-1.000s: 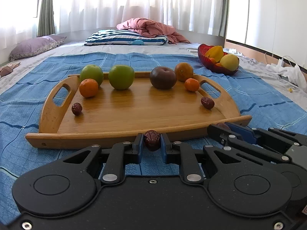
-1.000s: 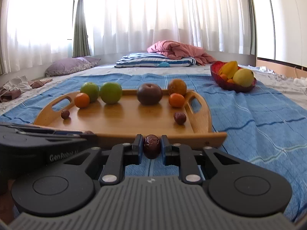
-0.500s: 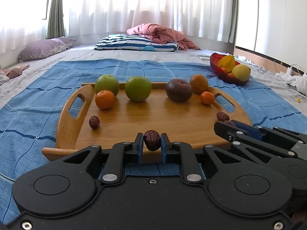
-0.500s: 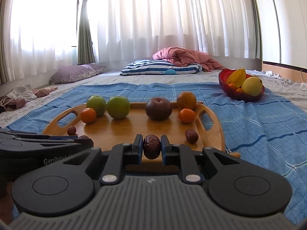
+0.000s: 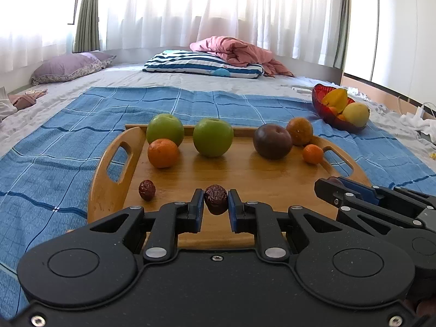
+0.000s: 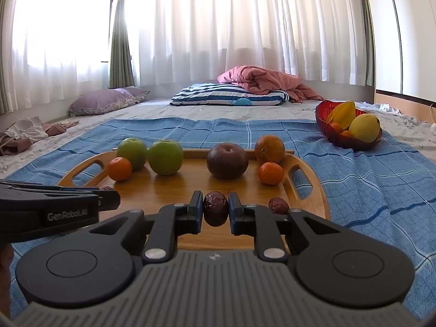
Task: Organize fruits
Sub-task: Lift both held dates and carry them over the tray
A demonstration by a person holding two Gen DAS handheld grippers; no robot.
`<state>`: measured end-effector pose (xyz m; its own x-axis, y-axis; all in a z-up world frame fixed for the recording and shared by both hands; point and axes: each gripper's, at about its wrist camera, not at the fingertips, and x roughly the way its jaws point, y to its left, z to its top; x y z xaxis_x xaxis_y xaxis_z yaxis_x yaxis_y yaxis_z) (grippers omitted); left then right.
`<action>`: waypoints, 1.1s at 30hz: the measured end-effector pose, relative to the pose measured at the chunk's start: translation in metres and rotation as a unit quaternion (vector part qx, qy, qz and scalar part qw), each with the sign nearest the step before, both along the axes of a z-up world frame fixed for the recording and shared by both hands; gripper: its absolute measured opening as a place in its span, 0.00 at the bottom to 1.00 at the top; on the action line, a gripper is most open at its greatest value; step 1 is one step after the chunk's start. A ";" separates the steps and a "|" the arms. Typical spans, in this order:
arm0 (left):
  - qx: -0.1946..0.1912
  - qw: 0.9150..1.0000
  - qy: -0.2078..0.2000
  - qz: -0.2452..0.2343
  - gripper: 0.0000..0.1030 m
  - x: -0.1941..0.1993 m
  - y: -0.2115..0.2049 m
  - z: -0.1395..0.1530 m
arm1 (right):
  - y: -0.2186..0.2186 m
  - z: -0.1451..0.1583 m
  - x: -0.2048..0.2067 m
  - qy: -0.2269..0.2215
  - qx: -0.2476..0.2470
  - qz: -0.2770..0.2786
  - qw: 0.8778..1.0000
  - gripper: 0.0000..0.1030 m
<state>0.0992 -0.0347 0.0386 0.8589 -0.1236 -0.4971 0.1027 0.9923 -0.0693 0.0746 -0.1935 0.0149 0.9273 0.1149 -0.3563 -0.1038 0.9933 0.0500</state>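
Observation:
A wooden tray [image 5: 245, 174] [image 6: 169, 190] lies on a blue blanket. On it stand two green apples [image 5: 213, 136] [image 6: 165, 157], a dark plum [image 5: 272, 141] [image 6: 227, 160], oranges and small tangerines [image 5: 163, 153] [image 6: 271, 173]. A loose red date [image 5: 147, 189] lies at the tray's left, another loose date [image 6: 278, 205] at its right. My left gripper [image 5: 215, 204] is shut on a wrinkled red date [image 5: 215, 199] above the tray's near part. My right gripper [image 6: 215, 212] is shut on a second red date [image 6: 215, 208]. Each gripper shows at the side of the other's view.
A red bowl [image 5: 321, 103] [image 6: 340, 139] with yellow fruit sits on the blanket at the back right. Farther back on the bed lie a striped pillow [image 6: 231, 95], a pink quilt [image 6: 261, 79] and a purple pillow [image 5: 68, 66]. Curtains hang behind.
Both grippers have moved forward over the tray's near edge and slightly up, each still holding its date. The tray's fruit looks nearer and larger.

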 end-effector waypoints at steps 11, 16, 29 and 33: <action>-0.004 1.000 0.005 0.003 0.17 0.017 0.002 -0.004 | 0.000 -0.002 0.021 0.014 0.009 -0.010 1.000 0.23; -0.006 1.000 0.010 0.004 0.17 0.026 0.003 -0.007 | -0.001 -0.001 0.031 0.021 0.010 -0.016 1.000 0.23; -0.001 1.000 0.024 0.019 0.17 0.050 0.005 -0.017 | 0.001 -0.012 0.059 0.068 0.012 -0.020 0.997 0.23; 0.001 0.999 0.033 0.020 0.17 0.053 0.005 -0.023 | 0.001 -0.018 0.063 0.085 0.013 -0.022 0.996 0.23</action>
